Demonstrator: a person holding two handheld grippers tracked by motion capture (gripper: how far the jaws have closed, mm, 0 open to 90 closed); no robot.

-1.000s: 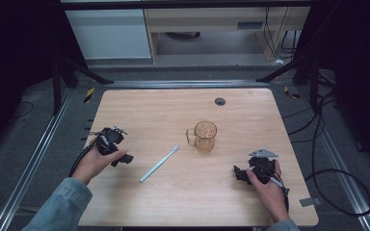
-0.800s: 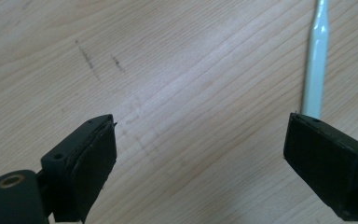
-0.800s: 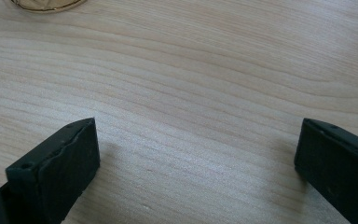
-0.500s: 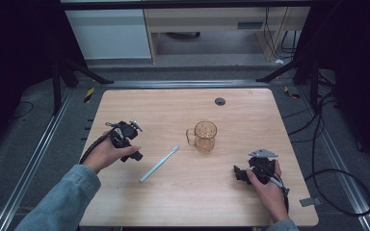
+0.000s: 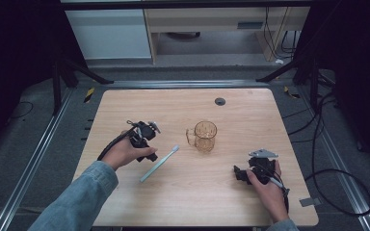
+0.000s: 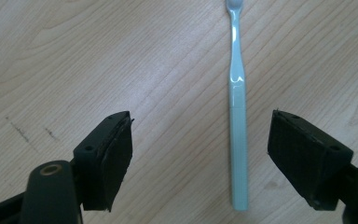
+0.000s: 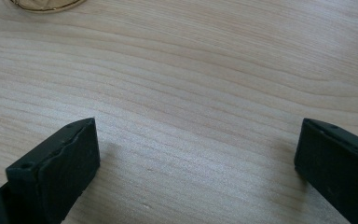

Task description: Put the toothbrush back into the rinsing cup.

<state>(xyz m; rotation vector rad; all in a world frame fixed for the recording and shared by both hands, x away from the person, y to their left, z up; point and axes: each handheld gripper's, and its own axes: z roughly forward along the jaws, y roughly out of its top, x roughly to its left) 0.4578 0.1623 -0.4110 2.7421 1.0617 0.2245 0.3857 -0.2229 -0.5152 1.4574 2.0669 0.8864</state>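
A: Where was the toothbrush [image 6: 237, 107] relative to the left gripper [image 6: 200, 154]?

B: Lying flat on the table [image 5: 183, 103] between its two jaws, nearer the right-hand one, touching neither pad. Its bristle end pointed away, past the jaw tips.

A: And the jaws?

B: Apart but just closing in, gripping nothing.

A: The right gripper [image 7: 198, 163]?

B: Jaws wide apart over bare wood, nothing between them. The rim of the amber mug [image 7: 44, 4] sat well beyond its left jaw.
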